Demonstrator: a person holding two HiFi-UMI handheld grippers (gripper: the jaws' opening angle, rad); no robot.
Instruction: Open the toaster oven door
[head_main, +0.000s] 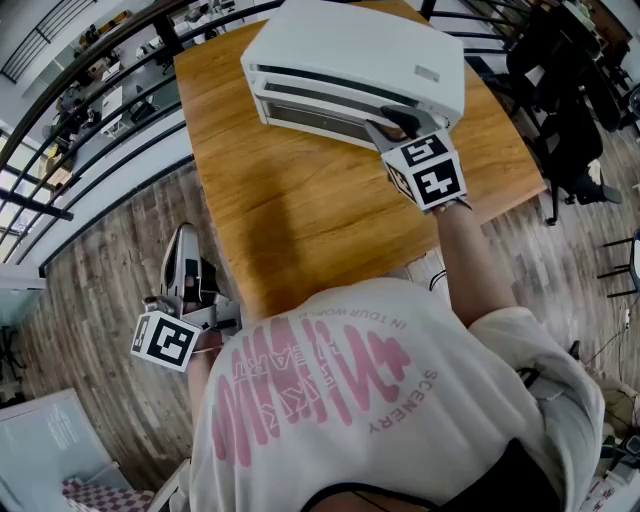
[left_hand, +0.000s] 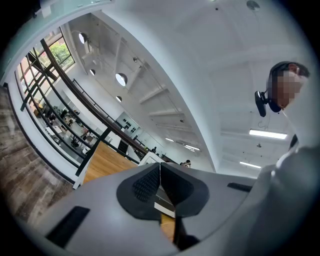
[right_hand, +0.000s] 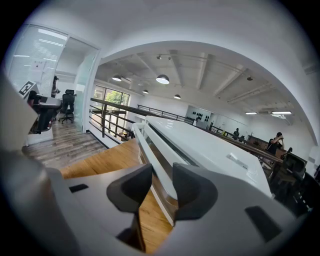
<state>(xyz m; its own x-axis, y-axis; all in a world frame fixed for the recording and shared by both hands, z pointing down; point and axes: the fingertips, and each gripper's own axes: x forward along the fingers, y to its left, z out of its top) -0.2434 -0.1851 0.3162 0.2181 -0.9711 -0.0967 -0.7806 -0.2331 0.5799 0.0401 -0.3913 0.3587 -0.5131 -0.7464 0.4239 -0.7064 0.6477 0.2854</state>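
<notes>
A white toaster oven (head_main: 350, 50) stands at the far end of the wooden table (head_main: 300, 220), its door closed. A white bar handle (head_main: 320, 85) runs along the top of the door. My right gripper (head_main: 392, 125) is at the right end of that handle. In the right gripper view the handle (right_hand: 150, 145) fills the gap between the two dark pads, so the right gripper (right_hand: 161, 185) is shut on it. My left gripper (head_main: 205, 310) hangs low beside the table's left side, away from the oven. Its pads (left_hand: 147, 185) meet with nothing between them.
A black railing (head_main: 100, 110) runs behind and left of the table, above a lower floor. Black chairs (head_main: 570, 100) stand to the right. The person's torso covers the table's near edge. Plank floor (head_main: 100, 270) lies under the left gripper.
</notes>
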